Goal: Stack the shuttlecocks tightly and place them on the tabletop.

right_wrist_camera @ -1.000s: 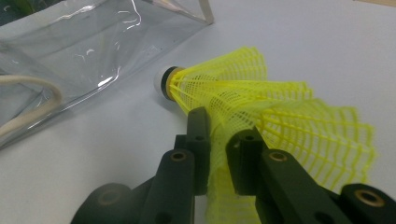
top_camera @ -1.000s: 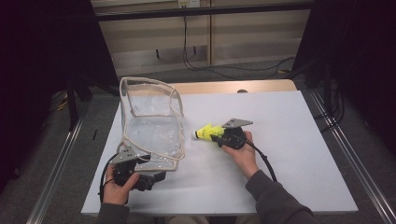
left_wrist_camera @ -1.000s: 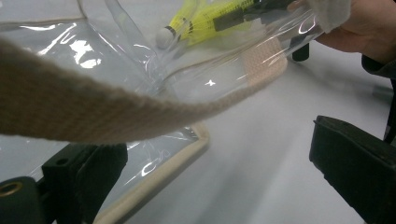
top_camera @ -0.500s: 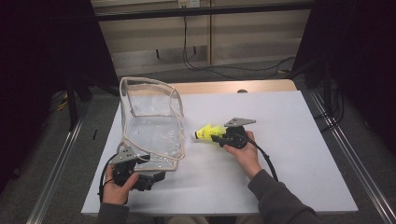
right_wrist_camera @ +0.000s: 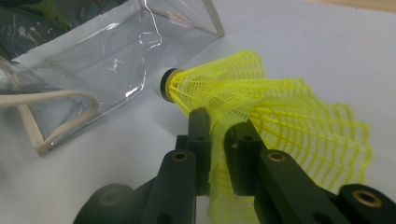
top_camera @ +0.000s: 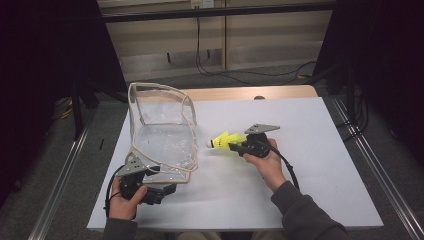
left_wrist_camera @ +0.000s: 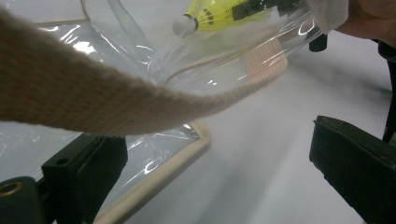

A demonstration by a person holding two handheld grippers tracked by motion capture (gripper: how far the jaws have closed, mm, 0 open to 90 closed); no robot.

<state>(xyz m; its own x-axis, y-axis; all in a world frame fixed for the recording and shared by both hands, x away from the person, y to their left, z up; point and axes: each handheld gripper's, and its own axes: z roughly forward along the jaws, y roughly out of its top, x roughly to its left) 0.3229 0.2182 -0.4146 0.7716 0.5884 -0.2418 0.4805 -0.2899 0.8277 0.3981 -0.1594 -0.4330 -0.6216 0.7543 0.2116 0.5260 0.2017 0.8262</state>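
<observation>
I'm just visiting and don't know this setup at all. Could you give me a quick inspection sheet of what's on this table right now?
Surface: white table, a wooden strip along its far edge.
Job's things: clear bag with beige trim, lying open toward the near-left; yellow shuttlecock, white tip toward the bag.
Clutter: nothing seen.
Grippers: right gripper has its jaws shut on the shuttlecock's mesh skirt; left gripper has its jaws wide apart at the bag's near edge, the trim strap across its view.
Cables: black cable trails from the right gripper.
Surroundings: dark floor, metal rails at both sides, wires hanging at the back.
</observation>
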